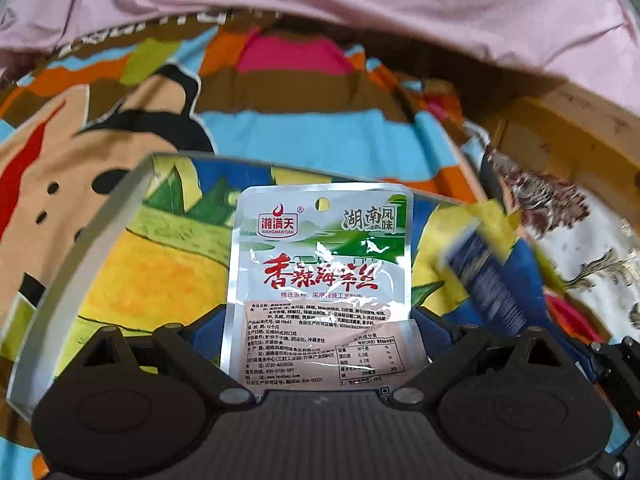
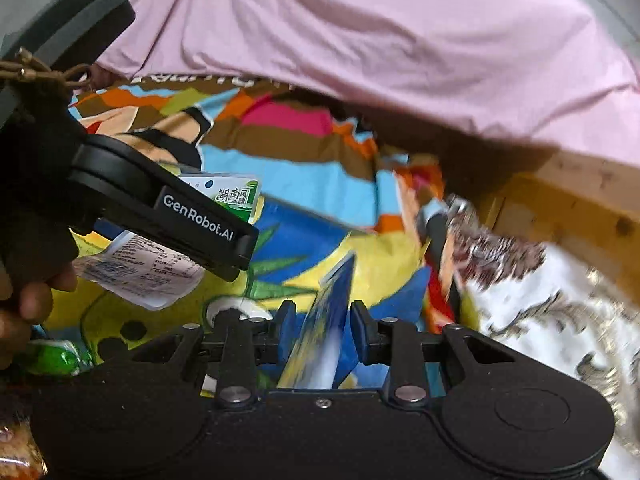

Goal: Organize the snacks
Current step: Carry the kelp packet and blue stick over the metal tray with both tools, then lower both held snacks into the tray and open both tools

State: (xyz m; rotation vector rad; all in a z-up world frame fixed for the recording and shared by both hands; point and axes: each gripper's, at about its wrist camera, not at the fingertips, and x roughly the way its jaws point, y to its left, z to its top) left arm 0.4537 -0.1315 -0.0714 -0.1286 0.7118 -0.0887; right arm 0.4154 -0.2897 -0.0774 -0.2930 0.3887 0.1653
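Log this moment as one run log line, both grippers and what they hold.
left gripper: shut on white-green seaweed snack packet | right gripper: shut on blue-yellow snack packet | below: colourful cartoon-print cloth

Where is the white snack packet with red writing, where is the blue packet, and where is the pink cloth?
white snack packet [image 1: 320, 276]: left wrist view, on its red lettering.
blue packet [image 2: 330, 320]: right wrist view, on its middle, between the hand-held gripper's pads.
pink cloth [image 2: 380, 40]: right wrist view, on its broad upper part.
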